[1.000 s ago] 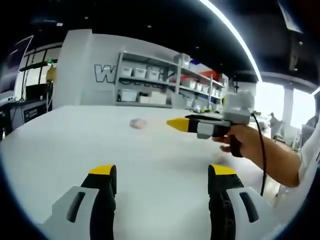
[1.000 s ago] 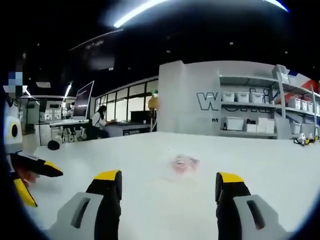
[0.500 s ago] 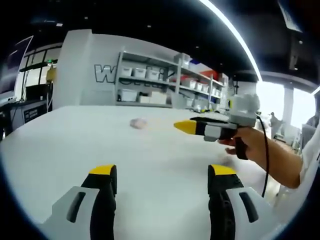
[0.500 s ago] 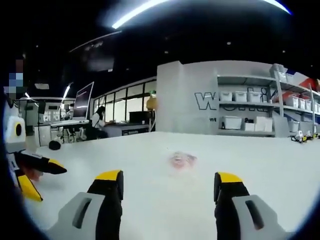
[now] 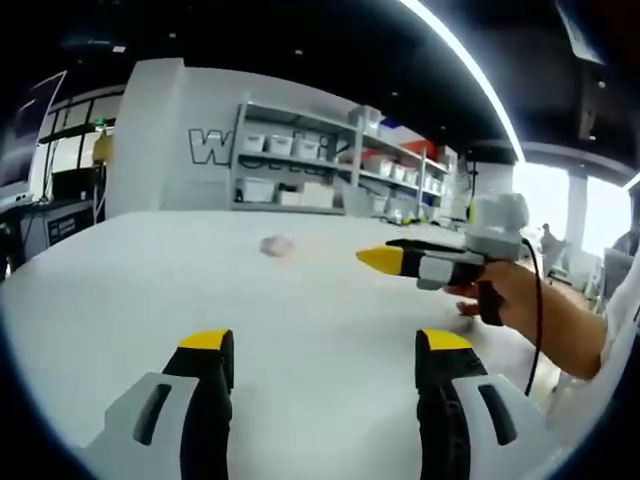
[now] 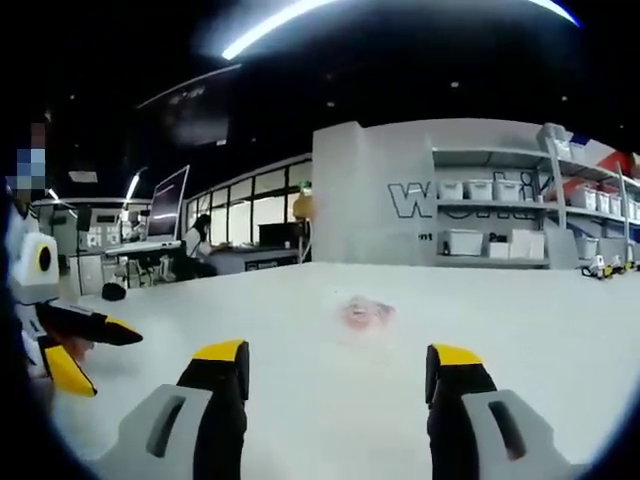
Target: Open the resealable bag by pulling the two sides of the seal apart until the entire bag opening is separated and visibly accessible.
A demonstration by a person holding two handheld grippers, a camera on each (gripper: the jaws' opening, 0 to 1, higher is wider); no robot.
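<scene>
Lying alone near the middle of the white surface (image 5: pixel 300 320), the bag (image 6: pixel 366 311) is a small, pinkish, crumpled shape, well apart from both tools and not yet touched. The left gripper (image 5: pixel 320 360) and right gripper (image 6: pixel 335 370) hover low over the surface with jaws wide apart, apparently readied to take opposite sides of the seal. The seal itself is too small to make out.
</scene>
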